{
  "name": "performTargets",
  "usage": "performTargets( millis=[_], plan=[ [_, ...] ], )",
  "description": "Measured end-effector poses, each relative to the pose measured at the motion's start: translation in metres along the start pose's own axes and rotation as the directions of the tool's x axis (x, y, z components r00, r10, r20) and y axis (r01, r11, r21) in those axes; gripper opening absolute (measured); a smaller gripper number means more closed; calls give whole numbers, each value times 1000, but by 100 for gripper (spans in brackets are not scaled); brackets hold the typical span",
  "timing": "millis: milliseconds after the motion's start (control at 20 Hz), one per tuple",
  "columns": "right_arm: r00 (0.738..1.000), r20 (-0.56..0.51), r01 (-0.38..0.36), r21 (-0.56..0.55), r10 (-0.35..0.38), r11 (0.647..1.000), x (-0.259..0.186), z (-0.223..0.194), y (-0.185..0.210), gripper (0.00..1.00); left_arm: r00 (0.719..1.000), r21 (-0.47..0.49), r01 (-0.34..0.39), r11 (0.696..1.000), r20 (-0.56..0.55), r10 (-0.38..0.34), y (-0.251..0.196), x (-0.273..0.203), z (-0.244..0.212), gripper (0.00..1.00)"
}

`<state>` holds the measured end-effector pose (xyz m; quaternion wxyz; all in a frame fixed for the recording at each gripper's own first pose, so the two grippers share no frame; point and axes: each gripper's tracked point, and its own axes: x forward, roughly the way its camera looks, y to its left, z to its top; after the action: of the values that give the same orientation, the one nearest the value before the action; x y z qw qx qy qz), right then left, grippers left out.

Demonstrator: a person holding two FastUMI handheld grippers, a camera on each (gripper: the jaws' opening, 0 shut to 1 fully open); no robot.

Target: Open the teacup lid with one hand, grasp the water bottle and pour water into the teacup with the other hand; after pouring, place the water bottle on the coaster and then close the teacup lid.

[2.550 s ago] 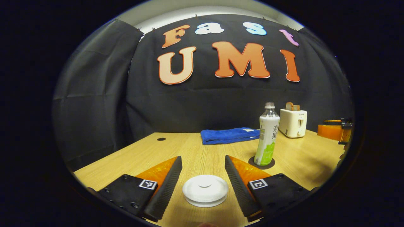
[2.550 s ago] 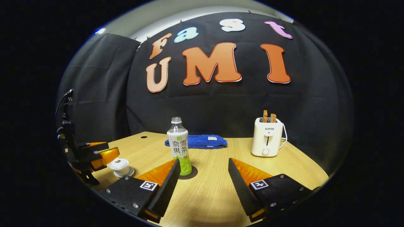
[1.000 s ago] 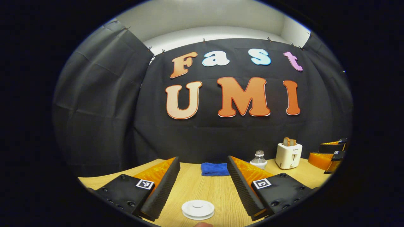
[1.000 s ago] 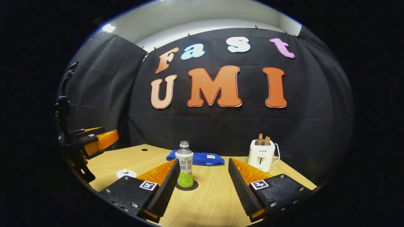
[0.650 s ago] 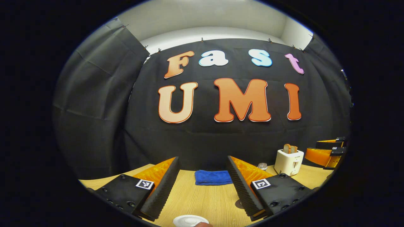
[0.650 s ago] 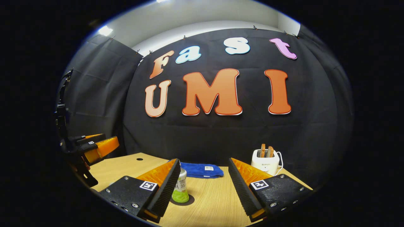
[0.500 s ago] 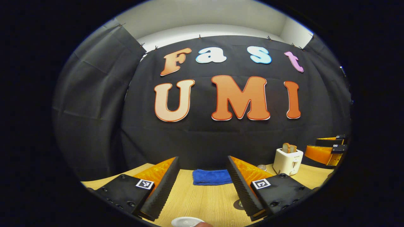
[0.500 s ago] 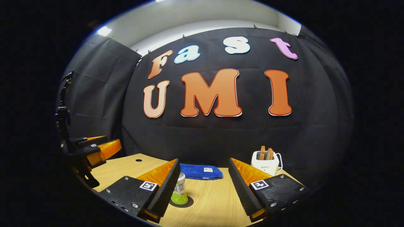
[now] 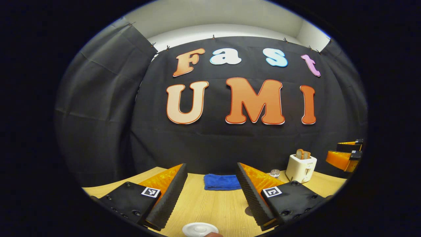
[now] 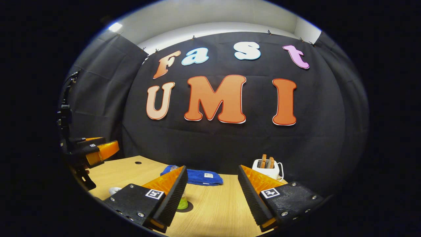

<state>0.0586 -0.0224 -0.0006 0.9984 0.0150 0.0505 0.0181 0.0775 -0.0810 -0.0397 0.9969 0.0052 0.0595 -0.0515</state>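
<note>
So my left gripper (image 9: 210, 171) sits raised over the wooden table (image 9: 213, 207), jaws spread wide with nothing between them; in the left gripper view the white teacup lid (image 9: 200, 229) lies low at the bottom edge, nearer than my fingertips (image 9: 182, 168), lid on the cup as far as I can tell, cup body itself out of sight. My right gripper (image 10: 212, 172) is also up above the table, jaws wide apart, holding nothing. In the right gripper view the water bottle (image 10: 182, 202) stands upright on the dark coaster (image 10: 188, 207), mostly hidden behind my left-side finger, green lower part showing just beside that finger's inner edge, cap peeking above it. In the left gripper view just the bottle cap pokes up behind my right-side finger, a sliver of coaster beside that finger lower down. A bit of white teacup (image 10: 114, 190) shows at the lower left of the right gripper view, below the other gripper, well apart from the bottle. A blue towel (image 9: 221, 182) lies folded toward the back of the table, white toaster (image 9: 301, 168) with bread in its slots stands to the right of it. Each view catches the other gripper off at its edge, held above the table
</note>
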Motion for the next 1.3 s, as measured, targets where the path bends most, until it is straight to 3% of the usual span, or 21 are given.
performTargets(
  millis=[150, 300, 550, 1300],
  plan=[
    [999, 18, -43, -6, 43, 999, -1, 7, 18, 92, 1000, 19, -11, 1000, 18, 10, 7, -6, 10, 95],
    [998, 34, -47, -32, 48, 998, 0, 12, 28, 92, 998, 52, -51, 997, 48, 48, 20, -13, 24, 97],
    [998, 20, -60, -28, 60, 998, -1, 13, 40, 92, 995, 66, -60, 996, 88, 54, 26, -23, 37, 97],
    [998, -4, -65, -15, 65, 998, -1, 12, 44, 92, 990, 48, -91, 995, 113, 85, 48, -25, 49, 95]
  ],
)
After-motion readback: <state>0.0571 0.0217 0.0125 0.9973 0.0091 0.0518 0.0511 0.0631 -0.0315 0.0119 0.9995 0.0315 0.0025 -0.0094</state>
